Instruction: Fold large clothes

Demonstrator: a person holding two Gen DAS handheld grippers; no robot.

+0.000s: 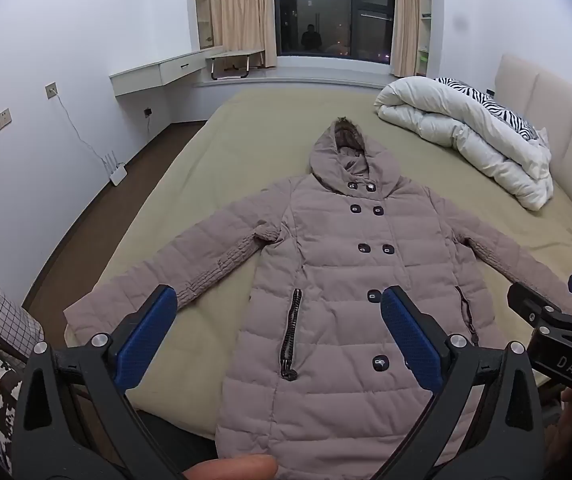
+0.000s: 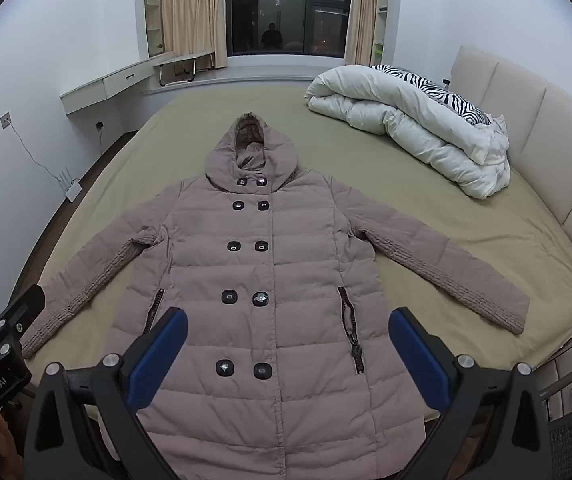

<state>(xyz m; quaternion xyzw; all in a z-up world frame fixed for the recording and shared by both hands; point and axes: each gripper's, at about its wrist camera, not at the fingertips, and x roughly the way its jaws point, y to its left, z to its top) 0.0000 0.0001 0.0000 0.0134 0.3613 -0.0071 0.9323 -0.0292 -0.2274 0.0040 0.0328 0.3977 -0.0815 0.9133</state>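
Left wrist view: the coat [image 1: 326,280] lies flat on the bed [image 1: 206,168] beneath both spread, empty hand-held grippers [image 1: 278,332].

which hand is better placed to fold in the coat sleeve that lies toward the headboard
The right. In the right wrist view that sleeve stretches out to the right gripper's own side, toward the headboard. The left gripper sits on the other side, nearer the opposite sleeve. Both grippers are open and empty above the coat.

Dusty mauve-taupe quilted coat [image 2: 270,280] with black buttons [image 2: 261,246]; olive-khaki bed sheet [image 2: 426,216]; white duvet [image 2: 406,120]; black-and-white zebra-striped pillow [image 2: 442,90]; beige headboard [image 2: 526,112]; blue gripper pads [image 2: 158,364]; cream curtains [image 2: 182,8]
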